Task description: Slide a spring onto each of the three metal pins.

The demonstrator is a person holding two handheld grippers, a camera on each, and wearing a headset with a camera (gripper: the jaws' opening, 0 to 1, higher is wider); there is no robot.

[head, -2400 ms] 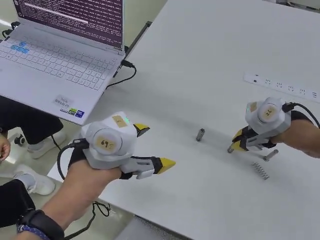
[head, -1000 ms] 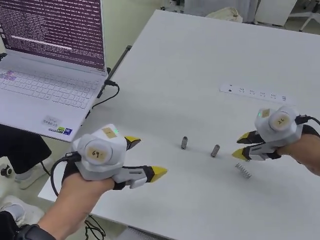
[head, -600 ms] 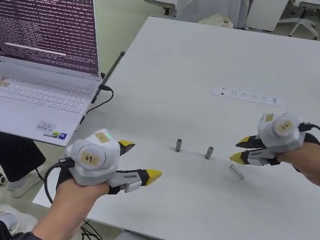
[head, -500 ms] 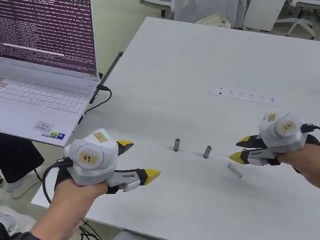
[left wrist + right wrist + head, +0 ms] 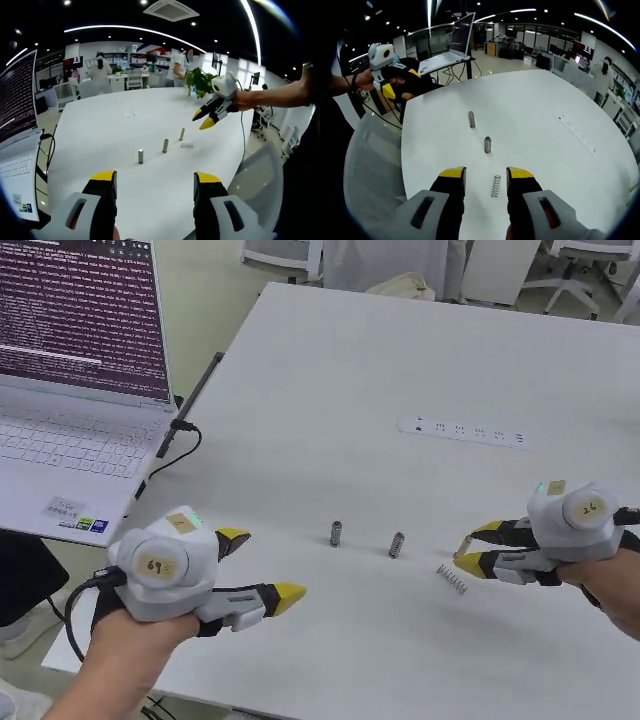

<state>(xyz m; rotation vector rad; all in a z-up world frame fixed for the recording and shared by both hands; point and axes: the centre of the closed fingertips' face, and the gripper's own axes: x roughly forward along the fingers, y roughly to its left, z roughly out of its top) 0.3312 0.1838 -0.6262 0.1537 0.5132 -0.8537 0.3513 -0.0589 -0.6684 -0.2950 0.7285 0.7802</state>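
Observation:
Two metal pins stand on the white table [image 5: 330, 380], each wearing a spring: one [image 5: 336, 533] on the left, one [image 5: 397, 544] beside it. A loose spring [image 5: 451, 579] lies flat to their right. A bare pin [image 5: 463, 544] stands just in front of my right gripper [image 5: 478, 547], which is open and holds nothing. In the right gripper view the loose spring [image 5: 495, 185] lies between the jaws, with the sprung pins [image 5: 488, 144] [image 5: 471, 119] beyond. My left gripper [image 5: 260, 565] hovers open near the table's front edge, well left of the pins [image 5: 140, 156] [image 5: 165, 145].
An open laptop [image 5: 70, 390] sits at the left on a lower surface, its cable [image 5: 178, 435] running to the table edge. A white power strip [image 5: 460, 430] lies at the back right. Office chairs stand beyond the far edge.
My right gripper let go of the second sprung pin, opened and drew back to the right. The left gripper stayed open. The head camera shifted, so the whole scene slid left.

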